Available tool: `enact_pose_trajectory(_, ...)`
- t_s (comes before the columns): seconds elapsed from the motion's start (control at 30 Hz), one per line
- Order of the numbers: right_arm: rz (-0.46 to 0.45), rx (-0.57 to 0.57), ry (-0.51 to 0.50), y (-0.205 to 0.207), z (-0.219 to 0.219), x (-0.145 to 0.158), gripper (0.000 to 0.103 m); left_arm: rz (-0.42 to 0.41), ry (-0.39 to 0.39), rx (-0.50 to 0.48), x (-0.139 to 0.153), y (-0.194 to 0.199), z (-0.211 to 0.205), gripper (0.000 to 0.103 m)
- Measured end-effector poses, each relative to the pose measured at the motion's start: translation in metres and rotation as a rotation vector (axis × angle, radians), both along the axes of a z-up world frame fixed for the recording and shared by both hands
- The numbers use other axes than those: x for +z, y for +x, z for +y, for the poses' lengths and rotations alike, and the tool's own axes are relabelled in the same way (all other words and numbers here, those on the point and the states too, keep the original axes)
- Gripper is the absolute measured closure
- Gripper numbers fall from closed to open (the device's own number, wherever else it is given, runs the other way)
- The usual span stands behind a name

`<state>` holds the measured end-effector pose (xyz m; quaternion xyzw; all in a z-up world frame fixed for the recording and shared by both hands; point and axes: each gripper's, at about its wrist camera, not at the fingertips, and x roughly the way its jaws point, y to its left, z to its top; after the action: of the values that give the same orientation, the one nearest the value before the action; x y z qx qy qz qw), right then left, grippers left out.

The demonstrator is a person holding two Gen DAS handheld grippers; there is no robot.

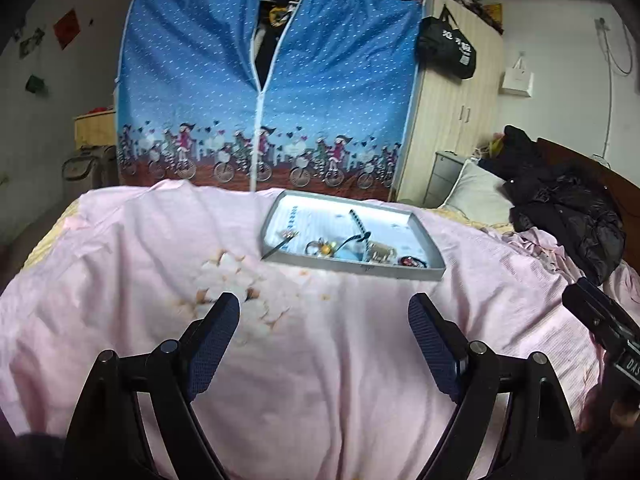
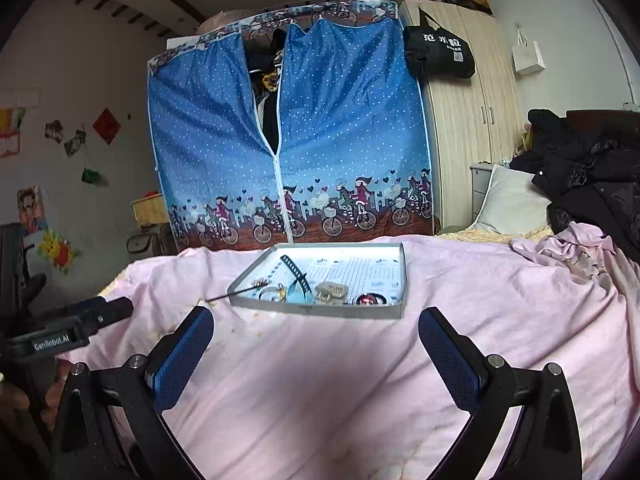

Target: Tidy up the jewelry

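Both tools empty, fingers apart: left tool, right tool. Tray on bed, ahead. Jewelry bunched at near rim: light, small, slippery, tangle-prone. Pinch ring's band; lift black strap mid-length.

The left hand-held gripper fills the lower part of its own view, its two blue-padded fingers spread wide apart with nothing between them, both pointing up and forward. It also shows at the left edge of the right wrist view as a dark body pointing right. The right hand-held gripper sits the same way in the lower part of its view, blue pads wide apart and empty. It shows at the right edge of the left wrist view too, angled up-left. Part of a hand grips the left one at the lower left of the frame
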<state>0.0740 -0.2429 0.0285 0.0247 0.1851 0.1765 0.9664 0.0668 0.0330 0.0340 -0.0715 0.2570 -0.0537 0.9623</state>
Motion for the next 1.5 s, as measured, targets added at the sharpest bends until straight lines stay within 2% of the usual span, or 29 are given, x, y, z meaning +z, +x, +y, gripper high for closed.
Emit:
enact_pose_trajectory(0.17,-0.011,-0.004,-0.017,-0.02,0.005,-0.015,0.0,-0.02,-0.004,0.065,-0.009,-0.028,0.002,0.021)
enact_pose_trajectory(0.3,-0.001,-0.01,-0.015,-0.025,0.004,-0.025,0.0,-0.018,0.021,0.067,-0.017,-0.036,-0.002,0.021)
enact_pose_trajectory(0.5,0.011,-0.029,-0.02,-0.022,-0.001,-0.033,0.0,-0.014,0.074,0.051,-0.023,-0.032,-0.011,0.021)
enact_pose_trajectory(1.5,0.029,-0.034,-0.009,-0.021,-0.005,-0.037,0.0,-0.019,0.073,0.038,-0.029,-0.029,-0.009,0.021)
